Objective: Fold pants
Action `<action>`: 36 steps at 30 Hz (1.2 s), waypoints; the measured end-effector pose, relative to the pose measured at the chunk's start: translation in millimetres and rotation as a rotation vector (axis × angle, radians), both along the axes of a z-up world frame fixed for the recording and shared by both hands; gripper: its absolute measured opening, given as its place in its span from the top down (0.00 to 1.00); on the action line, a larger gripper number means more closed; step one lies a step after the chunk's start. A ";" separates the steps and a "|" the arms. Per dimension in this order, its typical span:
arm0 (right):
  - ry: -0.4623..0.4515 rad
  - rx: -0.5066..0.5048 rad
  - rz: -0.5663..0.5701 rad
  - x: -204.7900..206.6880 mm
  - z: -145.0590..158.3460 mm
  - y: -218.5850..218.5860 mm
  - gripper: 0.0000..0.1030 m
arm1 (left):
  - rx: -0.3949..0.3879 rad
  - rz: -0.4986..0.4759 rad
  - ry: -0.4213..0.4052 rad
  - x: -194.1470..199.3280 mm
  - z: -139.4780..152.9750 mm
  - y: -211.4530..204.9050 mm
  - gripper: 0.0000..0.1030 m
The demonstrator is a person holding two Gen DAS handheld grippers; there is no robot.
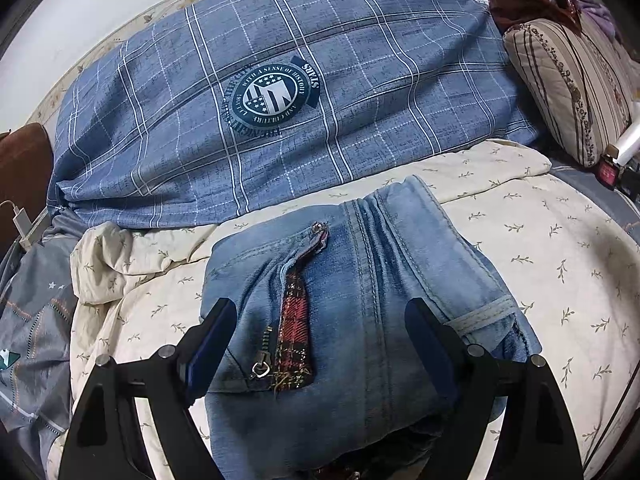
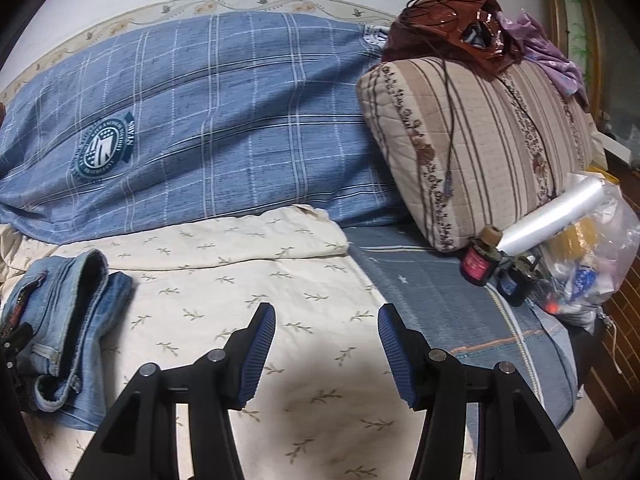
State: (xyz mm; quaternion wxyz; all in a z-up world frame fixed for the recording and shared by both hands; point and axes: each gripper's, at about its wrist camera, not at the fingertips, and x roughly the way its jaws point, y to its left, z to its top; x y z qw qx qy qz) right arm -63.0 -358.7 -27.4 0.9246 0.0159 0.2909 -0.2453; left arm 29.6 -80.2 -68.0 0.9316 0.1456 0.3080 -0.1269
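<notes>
The jeans (image 1: pixel 352 300) lie as a compact bundle on the cream sheet (image 2: pixel 280 280), so the folding looks nearly or wholly done; the left gripper (image 1: pixel 320 336) hangs over them, jaws spread, pinching nothing; the right gripper (image 2: pixel 326 348), likewise agape, sits over bare sheet with the bundle at its nine o'clock; the bundle's near edge at six o'clock is cut off, so its neatness underneath is unknowable.

In your left wrist view the near end of the jeans (image 1: pixel 352 320) is cut off by the bottom edge, in your right wrist view their left part (image 2: pixel 60 320) leaves the picture, and what lies inside the plastic bag (image 2: pixel 592 264) is too blurred to tell.
</notes>
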 end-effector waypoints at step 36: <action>-0.075 0.094 0.346 0.2 8.4 61.0 0.41 | 0.024 -0.021 -0.004 -2.2 -3.2 -7.3 0.16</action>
